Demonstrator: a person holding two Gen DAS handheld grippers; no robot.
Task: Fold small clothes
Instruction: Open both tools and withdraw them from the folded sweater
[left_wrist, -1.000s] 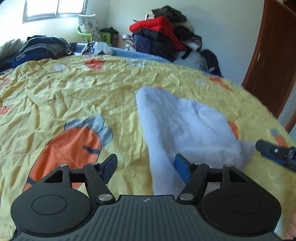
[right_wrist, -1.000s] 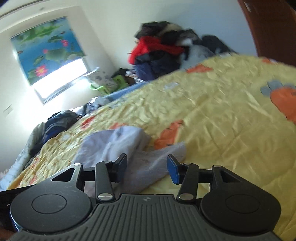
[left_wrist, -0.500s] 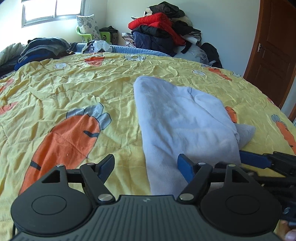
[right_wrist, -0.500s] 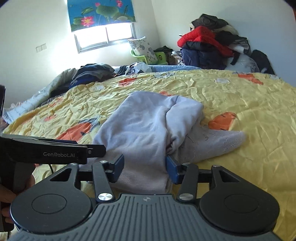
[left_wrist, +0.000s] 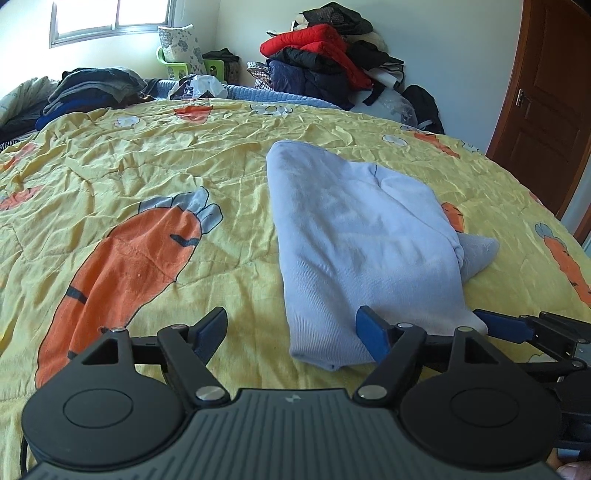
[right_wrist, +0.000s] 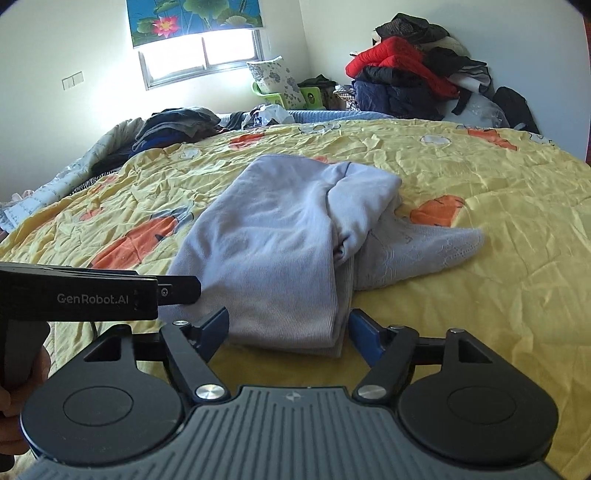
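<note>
Both grippers have drawn level at the near hem of the garment (right_wrist: 280, 258) on the bed (right_wrist: 498, 266). Left gripper (left_wrist: 291, 330) apart; right gripper (right_wrist: 288, 328) opening, hem between, unpinched. Next: pinch both corners, fold away.

We've got a crumpled yellow bedspread (left_wrist: 122, 173) with big orange carrot prints (left_wrist: 122, 266). Against the far wall there's a heap of jackets with a red one (left_wrist: 314, 40) on top. Under the window (right_wrist: 203, 55) sits a floral pillow (right_wrist: 275, 79) on something green, and a lotus-print blind (right_wrist: 192, 18) hangs above. Brown door (left_wrist: 546, 107) on the right.
</note>
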